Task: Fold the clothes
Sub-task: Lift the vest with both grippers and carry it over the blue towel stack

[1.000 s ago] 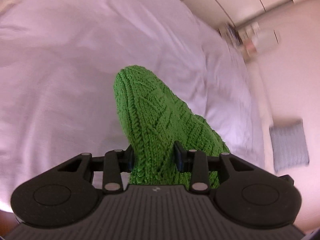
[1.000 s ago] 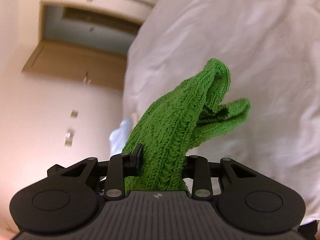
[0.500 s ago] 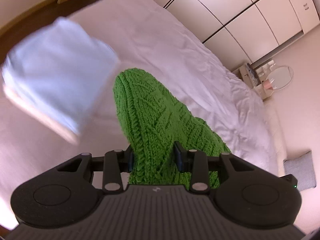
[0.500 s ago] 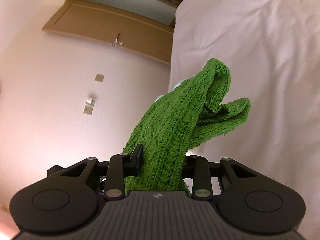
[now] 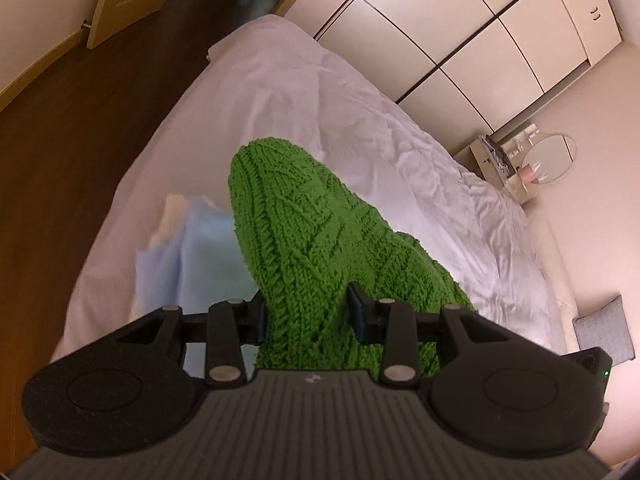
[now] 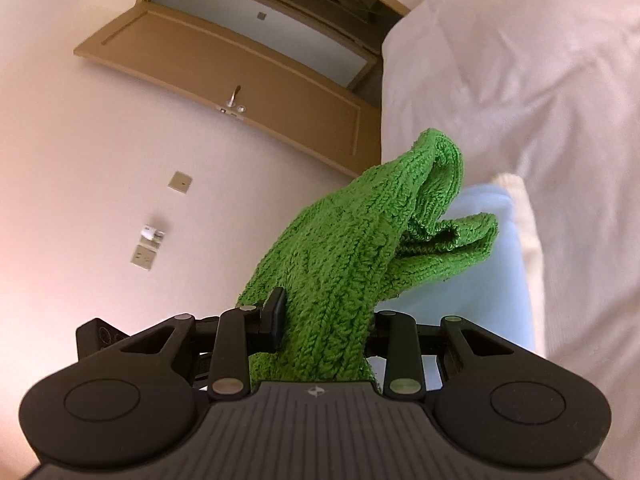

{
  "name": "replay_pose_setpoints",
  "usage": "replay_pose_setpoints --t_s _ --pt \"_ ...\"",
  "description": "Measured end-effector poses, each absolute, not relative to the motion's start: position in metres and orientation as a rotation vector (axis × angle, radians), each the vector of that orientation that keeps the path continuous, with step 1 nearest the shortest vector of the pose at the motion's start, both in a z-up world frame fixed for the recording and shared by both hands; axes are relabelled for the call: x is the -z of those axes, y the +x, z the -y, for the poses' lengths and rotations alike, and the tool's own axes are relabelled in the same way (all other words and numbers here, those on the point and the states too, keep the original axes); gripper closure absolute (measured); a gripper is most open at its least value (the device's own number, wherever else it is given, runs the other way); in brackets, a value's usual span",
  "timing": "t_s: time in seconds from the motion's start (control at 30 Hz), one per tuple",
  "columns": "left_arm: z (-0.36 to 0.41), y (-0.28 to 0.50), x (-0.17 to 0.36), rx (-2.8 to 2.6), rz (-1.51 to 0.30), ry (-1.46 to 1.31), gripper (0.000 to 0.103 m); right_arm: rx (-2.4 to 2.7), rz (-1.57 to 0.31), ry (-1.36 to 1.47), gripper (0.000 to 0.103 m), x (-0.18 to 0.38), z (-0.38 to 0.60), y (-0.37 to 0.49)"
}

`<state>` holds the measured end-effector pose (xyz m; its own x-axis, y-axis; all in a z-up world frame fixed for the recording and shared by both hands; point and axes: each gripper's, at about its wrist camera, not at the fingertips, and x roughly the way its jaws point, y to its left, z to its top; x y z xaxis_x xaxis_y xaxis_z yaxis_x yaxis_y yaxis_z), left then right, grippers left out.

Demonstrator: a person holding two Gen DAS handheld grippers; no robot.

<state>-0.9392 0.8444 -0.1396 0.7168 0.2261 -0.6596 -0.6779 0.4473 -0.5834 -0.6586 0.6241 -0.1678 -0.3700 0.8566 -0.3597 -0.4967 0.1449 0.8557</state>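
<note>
A thick green knitted garment [image 5: 308,240] fills the space between the fingers of my left gripper [image 5: 310,316], which is shut on it; the cloth bulges forward over the white bed [image 5: 360,120]. In the right wrist view the same green knit [image 6: 360,248] is bunched and clamped by my right gripper [image 6: 326,330], shut on it, with a folded flap sticking out to the right. Both ends are held up off the bed. A folded light blue cloth [image 5: 196,256] on a cream one lies on the bed below, also seen as the blue cloth [image 6: 496,264].
The bed's edge drops to a dark wooden floor [image 5: 68,132] on the left. White wardrobe doors [image 5: 480,32] and a small dressing table with a round mirror [image 5: 548,158] stand beyond. A wooden door [image 6: 240,80] and wall sockets [image 6: 144,258] face the right gripper. A grey cushion [image 5: 604,330] lies at right.
Both grippers have swung with the green knit still clamped. The left view now takes in the bed's corner, floor and door; the blue folded pile has shifted lower and come into the right view.
</note>
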Motion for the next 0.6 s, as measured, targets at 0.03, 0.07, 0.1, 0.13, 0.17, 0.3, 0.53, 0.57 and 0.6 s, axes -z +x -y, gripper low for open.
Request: replay_pose_setpoints --t_s 0.03,0.07,0.1,0.13,0.17,0.3,0.53,0.57,0.6 --pt "-0.853 -0.939 0.148 -0.595 -0.54 -0.952 0.069 -1.504 -1.266 0.394 0.07 0.175 -0.633 -0.661" --pt "-0.859 -0.939 0.159 -0.599 -0.548 -0.945 0.069 -1.5 -1.263 0.385 0.07 0.183 -0.641 -0.663" --pt "-0.865 -0.94 0.172 -0.609 -0.565 -0.944 0.068 -1.492 -1.264 0.374 0.07 0.192 -0.648 -0.665" --pt "-0.868 -0.94 0.185 -0.618 -0.589 -0.954 0.066 -1.479 -1.269 0.347 0.067 0.202 -0.654 -0.667" --pt "-0.87 -0.938 0.199 -0.623 -0.626 -0.967 0.066 -1.459 -1.277 0.302 0.066 0.212 -0.658 -0.671" --pt "-0.871 -0.956 0.23 -0.6 -0.65 -1.041 0.054 -1.412 -1.279 0.204 0.061 0.217 -0.657 -0.678" --pt "-0.876 -0.969 0.203 -0.681 -0.672 -1.002 0.061 -1.337 -1.271 0.056 0.046 0.216 -0.65 -0.689" --pt "-0.868 -0.967 0.188 -0.72 -0.678 -0.95 0.065 -1.326 -1.269 0.036 0.046 0.216 -0.649 -0.69" --pt "-0.86 -0.967 0.171 -0.762 -0.688 -0.881 0.068 -1.312 -1.237 0.009 0.046 0.211 -0.646 -0.691"
